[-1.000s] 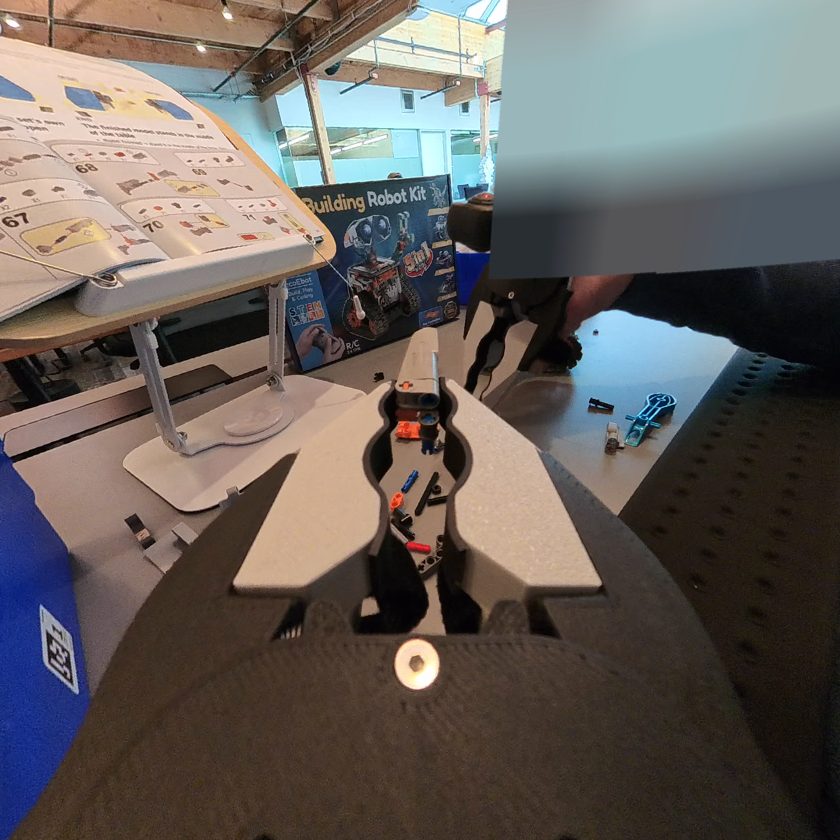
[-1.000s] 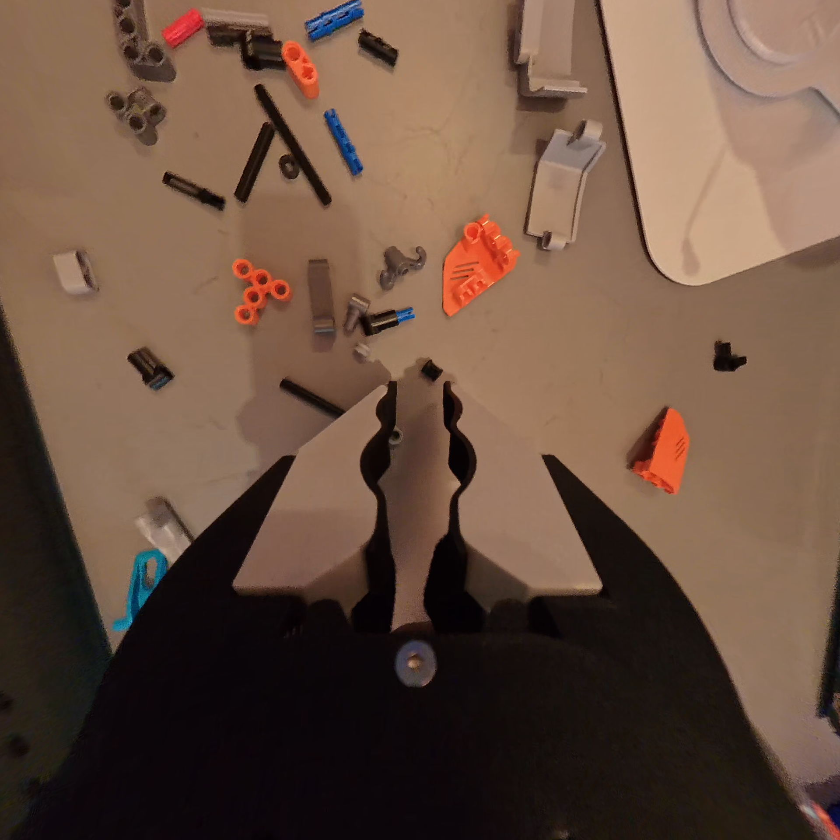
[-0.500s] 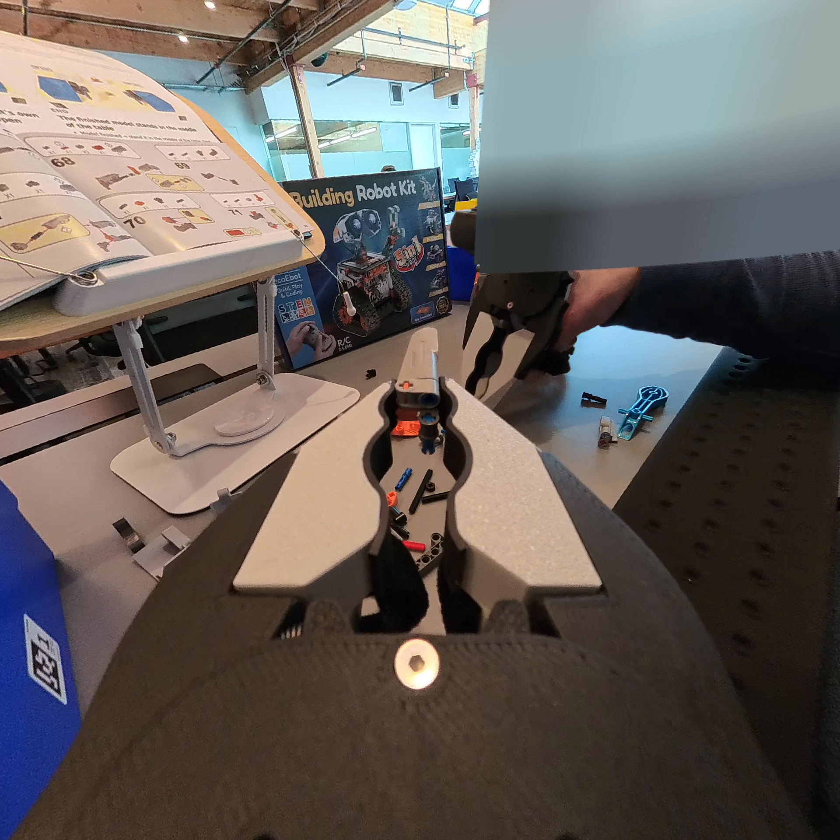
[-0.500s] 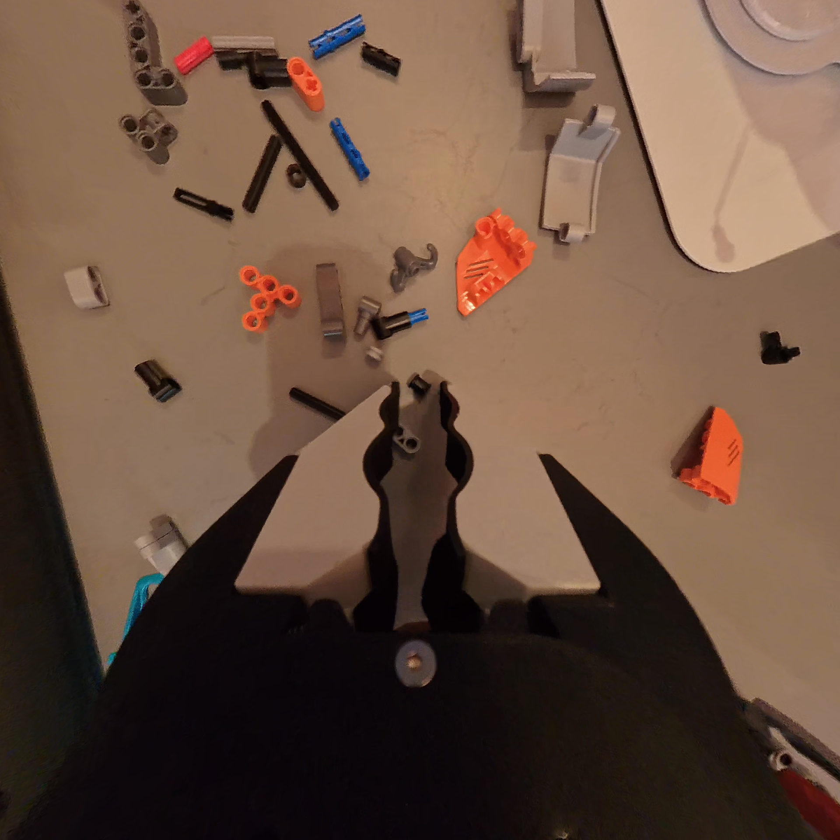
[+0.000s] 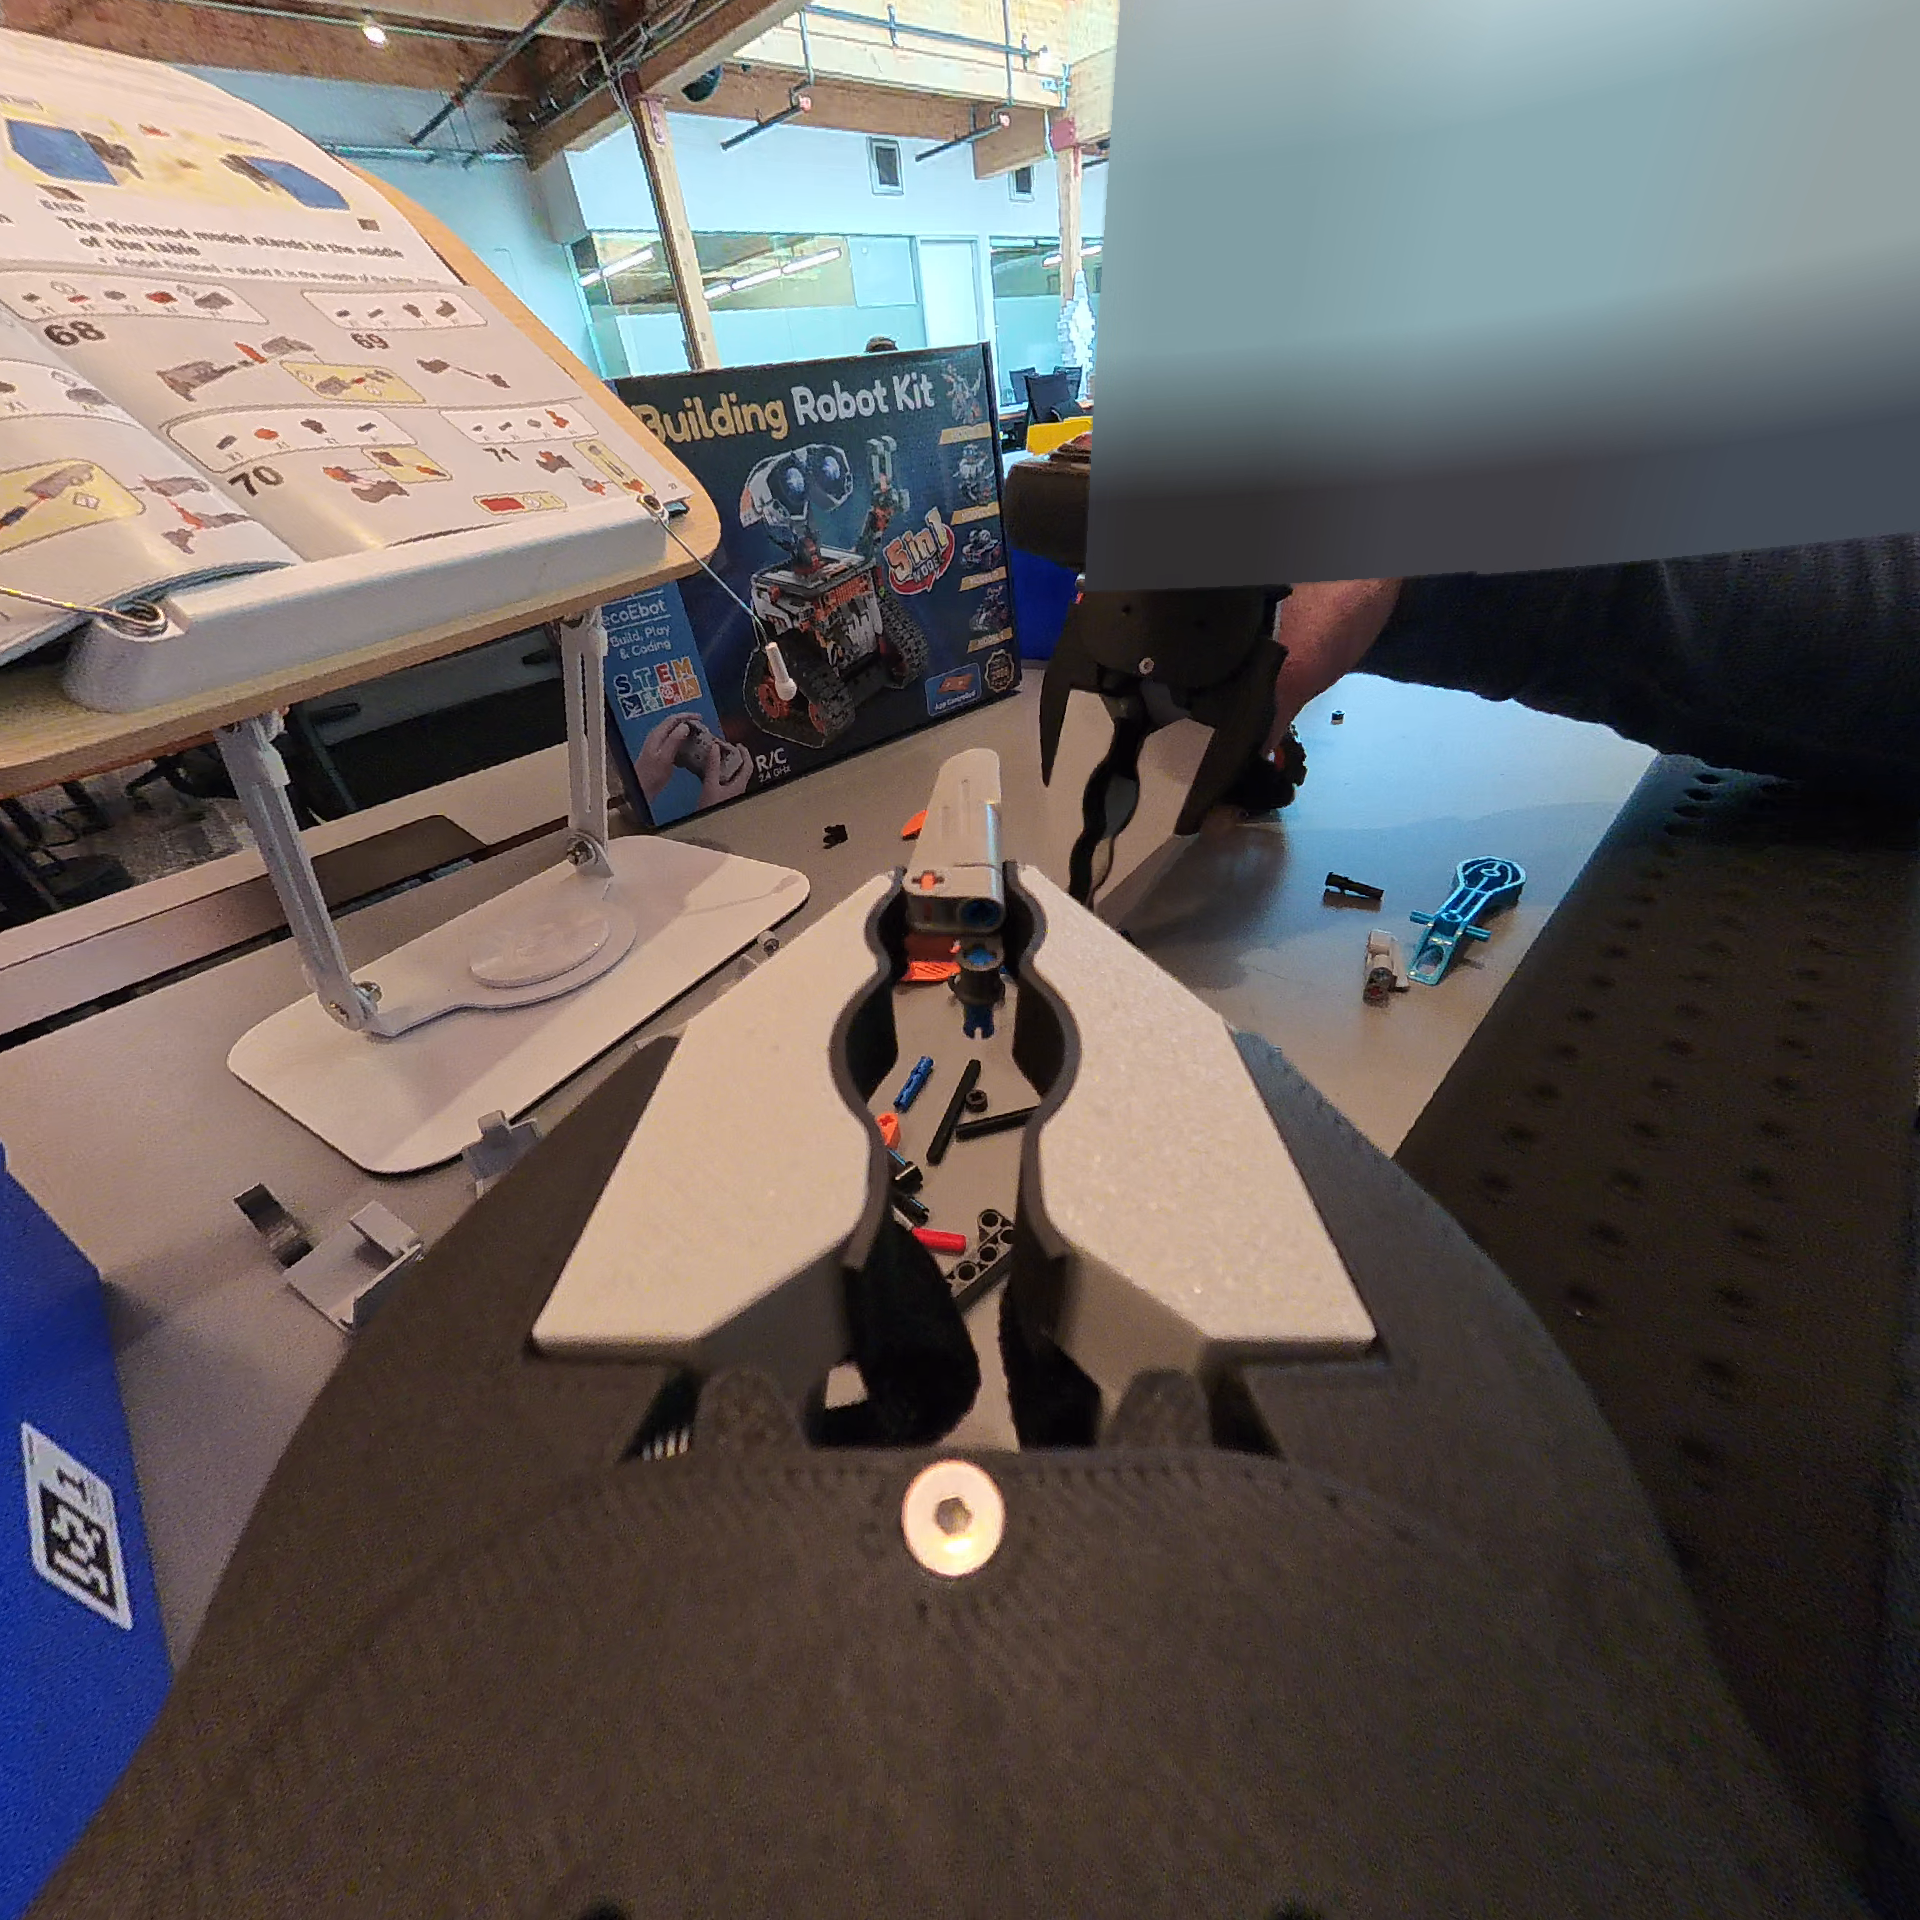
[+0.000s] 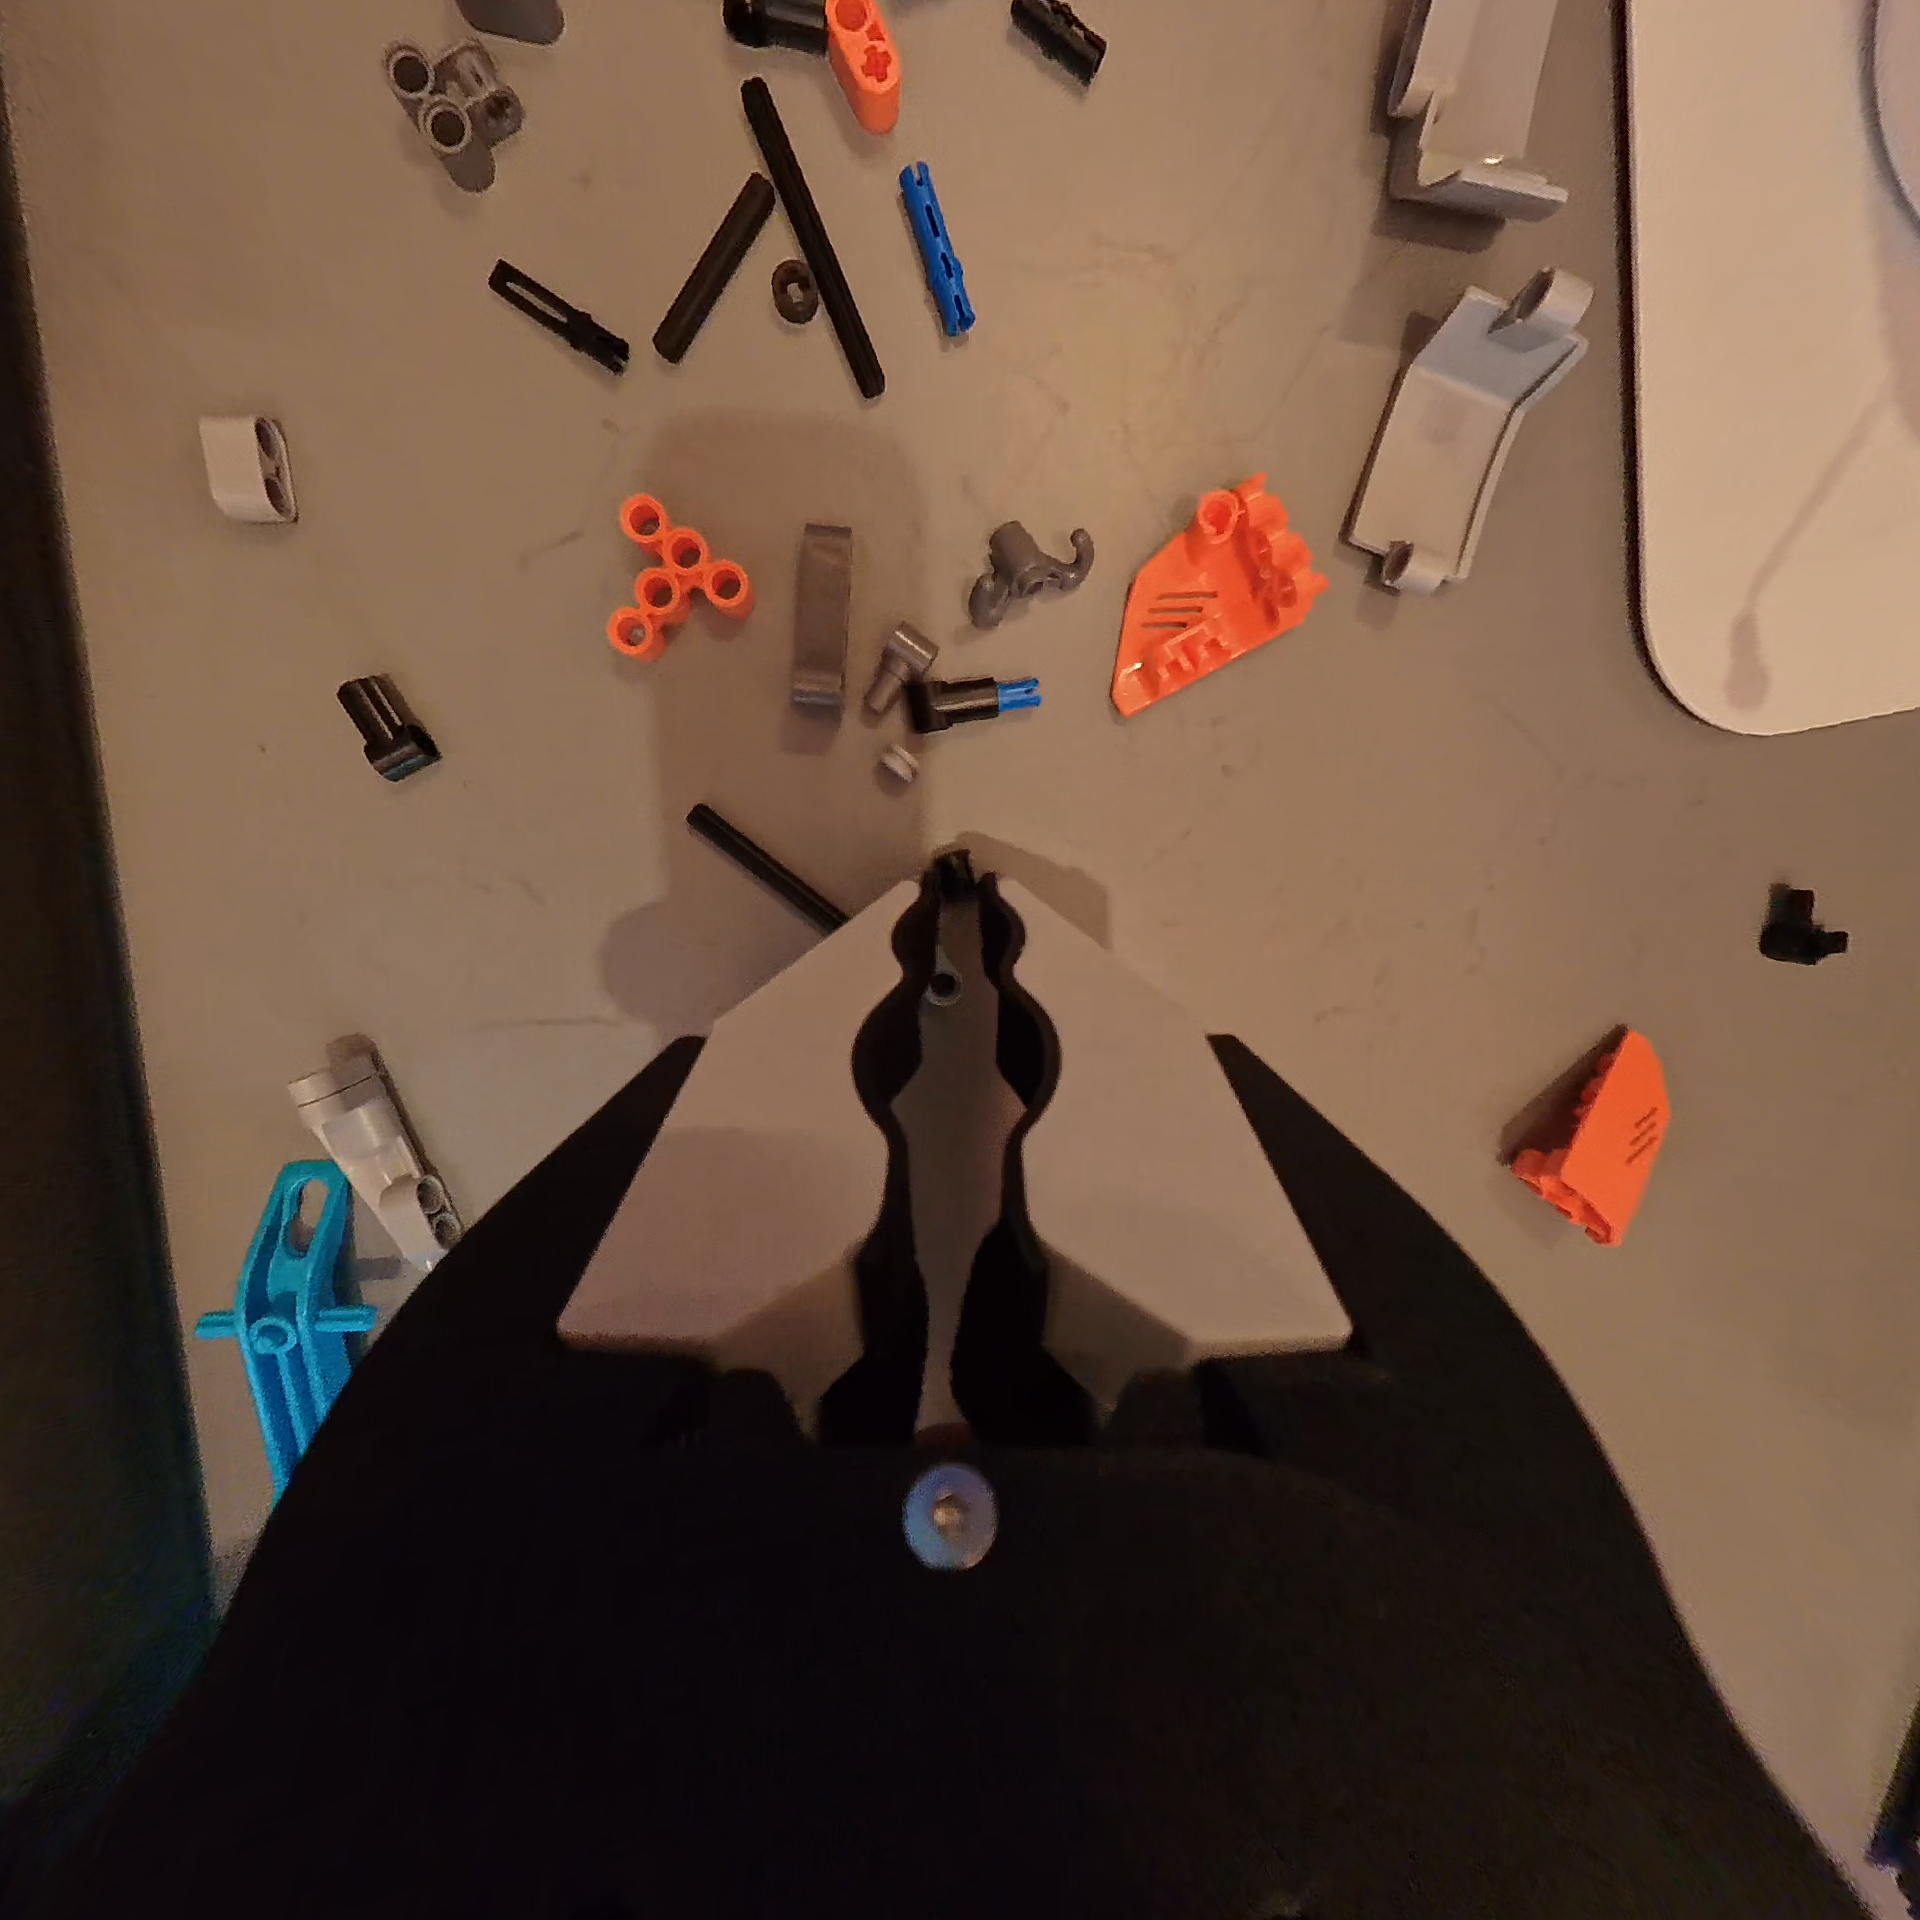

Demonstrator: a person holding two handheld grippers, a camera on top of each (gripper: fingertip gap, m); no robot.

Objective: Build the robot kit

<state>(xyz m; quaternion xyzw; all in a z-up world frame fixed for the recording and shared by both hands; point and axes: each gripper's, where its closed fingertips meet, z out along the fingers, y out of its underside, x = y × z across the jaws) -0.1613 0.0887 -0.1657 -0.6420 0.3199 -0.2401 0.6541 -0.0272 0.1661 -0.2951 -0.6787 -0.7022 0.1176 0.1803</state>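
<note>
two grippers showed, each pinching a plastic part. the left gripper (image 5: pixel 951 883) sat raised above the table (image 5: pixel 156 1122), jaws nearly closed on a grey block (image 5: pixel 961 831) that stuck out forward past the tips, its long axis in line with the fingers, smooth and boxy with orange and blue details at its near end. left of it stood a white book stand (image 5: pixel 499 997) holding an open booklet (image 5: pixel 260 416), with a printed box (image 5: pixel 821 582) behind. the right gripper (image 6: pixel 956 883) pointed down at the table, jaws almost together on a small black peg (image 6: pixel 952 871) right at the tips. ahead lay matte pieces: an orange cross-shaped connector (image 6: pixel 675 577), black rods (image 6: pixel 810 234), an orange wedge panel (image 6: pixel 1210 597).
</note>
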